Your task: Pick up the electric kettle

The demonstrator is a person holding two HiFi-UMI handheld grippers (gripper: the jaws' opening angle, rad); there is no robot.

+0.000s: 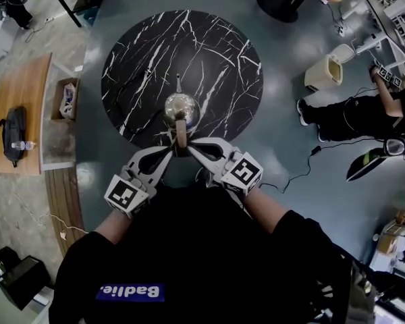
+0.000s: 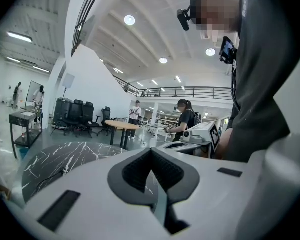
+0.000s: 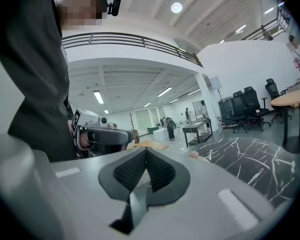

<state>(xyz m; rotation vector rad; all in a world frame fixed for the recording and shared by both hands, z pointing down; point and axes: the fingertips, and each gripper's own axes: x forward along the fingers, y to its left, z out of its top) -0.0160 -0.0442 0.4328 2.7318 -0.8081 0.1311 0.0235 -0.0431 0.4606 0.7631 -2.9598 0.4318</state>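
In the head view the electric kettle point(image 1: 181, 109), shiny steel with a beige handle point(image 1: 181, 131), stands at the near edge of the round black marble table point(image 1: 209, 52). My left gripper point(image 1: 172, 148) and right gripper point(image 1: 190, 147) come in from either side, and their tips meet at the near end of the handle. I cannot tell whether they touch it. The left gripper view shows the left gripper point(image 2: 151, 154) shut, with nothing between its pads. The right gripper point(image 3: 146, 156) is likewise shut and empty in its own view. Each view shows the other gripper opposite it.
A thin cable point(image 1: 131, 119) runs over the marble table's left side. On the left stand a wooden table point(image 1: 27, 86) with a black bag point(image 1: 13, 132), and a box point(image 1: 66, 100). On the right are a white bin point(image 1: 324, 73), a seated person point(image 1: 354, 117) and a floor cable point(image 1: 297, 175).
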